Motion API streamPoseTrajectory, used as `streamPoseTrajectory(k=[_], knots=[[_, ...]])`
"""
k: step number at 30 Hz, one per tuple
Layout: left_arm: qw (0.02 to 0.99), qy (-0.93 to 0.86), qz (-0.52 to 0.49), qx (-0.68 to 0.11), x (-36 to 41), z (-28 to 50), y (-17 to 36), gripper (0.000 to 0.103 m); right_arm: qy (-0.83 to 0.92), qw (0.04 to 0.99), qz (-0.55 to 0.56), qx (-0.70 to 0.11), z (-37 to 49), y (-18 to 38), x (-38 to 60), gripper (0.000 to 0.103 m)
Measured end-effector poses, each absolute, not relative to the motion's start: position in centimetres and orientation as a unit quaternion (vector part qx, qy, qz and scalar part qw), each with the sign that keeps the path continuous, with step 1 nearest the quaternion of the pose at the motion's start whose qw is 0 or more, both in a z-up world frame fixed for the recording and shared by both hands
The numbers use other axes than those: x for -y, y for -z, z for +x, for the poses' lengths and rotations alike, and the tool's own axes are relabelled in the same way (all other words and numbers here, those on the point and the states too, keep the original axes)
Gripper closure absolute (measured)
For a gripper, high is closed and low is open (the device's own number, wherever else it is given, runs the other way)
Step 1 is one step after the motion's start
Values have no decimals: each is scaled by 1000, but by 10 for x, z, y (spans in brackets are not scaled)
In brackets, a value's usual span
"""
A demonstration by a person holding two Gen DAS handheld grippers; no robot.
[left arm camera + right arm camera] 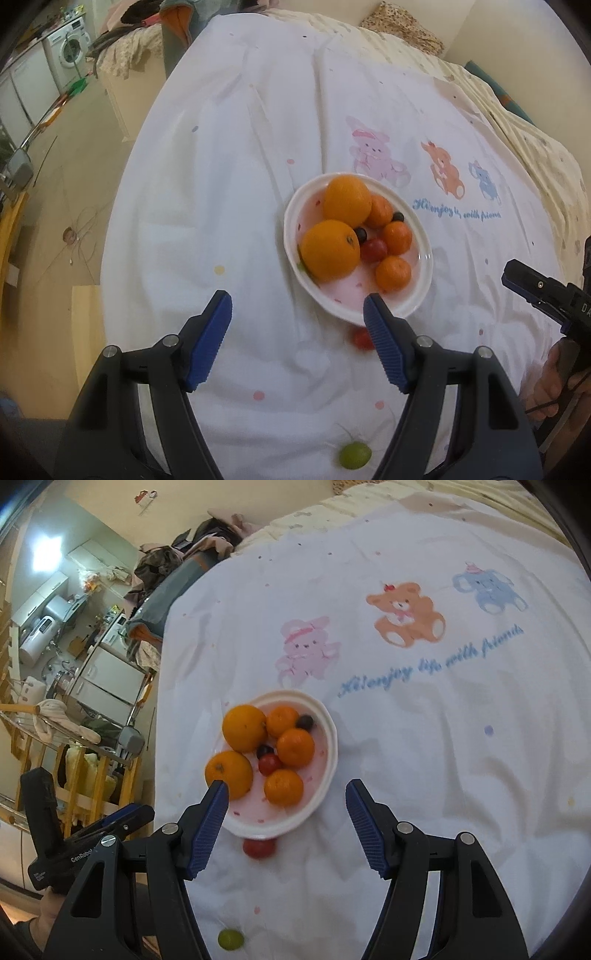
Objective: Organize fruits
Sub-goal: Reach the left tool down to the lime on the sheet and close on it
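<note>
White bedding printed with three cartoon animals (pixel 406 613) (one pink, one brown, one blue) is spread under everything, and a white bowl (pixel 413 310) is set upon it. Within the bowl (pixel 328 771) seven whole fruits and two small dark berries can be counted. Two large oranges are seen: one (pixel 347 201) at the bowl's 12 o'clock in the left wrist view, the other (pixel 330 251) at its 9 o'clock. Three smaller mandarins (pixel 393 273) are ranged from 1 to 5 o'clock. One red cherry tomato (pixel 373 250) is lodged at the centre, touched by a dark grape (pixel 361 233); a second dark grape (pixel 398 216) is found at 2 o'clock.

Outside the bowl, two fruits are left on the sheet: a second cherry tomato (pixel 259 848) just beside the rim at 6 o'clock, and one green grape (pixel 230 939) well apart, farther toward 6 o'clock.

Both tools are held released, nothing being gripped. The left gripper (pixel 297 308) is spread wide with its right fingertip overlapping the bowl's near rim; the right gripper (pixel 286 797) is likewise spread, the bowl's near edge lying between its fingertips.
</note>
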State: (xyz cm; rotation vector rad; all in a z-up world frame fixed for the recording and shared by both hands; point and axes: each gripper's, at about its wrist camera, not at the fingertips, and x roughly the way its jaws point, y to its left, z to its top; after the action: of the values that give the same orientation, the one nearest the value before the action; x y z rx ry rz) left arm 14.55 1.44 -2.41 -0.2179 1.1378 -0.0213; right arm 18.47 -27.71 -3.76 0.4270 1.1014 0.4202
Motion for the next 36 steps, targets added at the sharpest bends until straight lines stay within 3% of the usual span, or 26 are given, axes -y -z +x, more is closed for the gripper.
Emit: streamPoseTrajectory(k=[12,23,34,36], knots=[[832,19,-42,-553,17,96,33,32,-186,802,221,-524,152,40,281,34],[795,8,-75,-601,29,54,57,32,-174,784,207,-559,137,50,275,34],[763,51,-29,-644,76,34,85,33,-174,785,216,-554,136,44,279,34],[757,68,-21,-650,86,34,92,45,-175,784,217,-554,136,44,279,34]])
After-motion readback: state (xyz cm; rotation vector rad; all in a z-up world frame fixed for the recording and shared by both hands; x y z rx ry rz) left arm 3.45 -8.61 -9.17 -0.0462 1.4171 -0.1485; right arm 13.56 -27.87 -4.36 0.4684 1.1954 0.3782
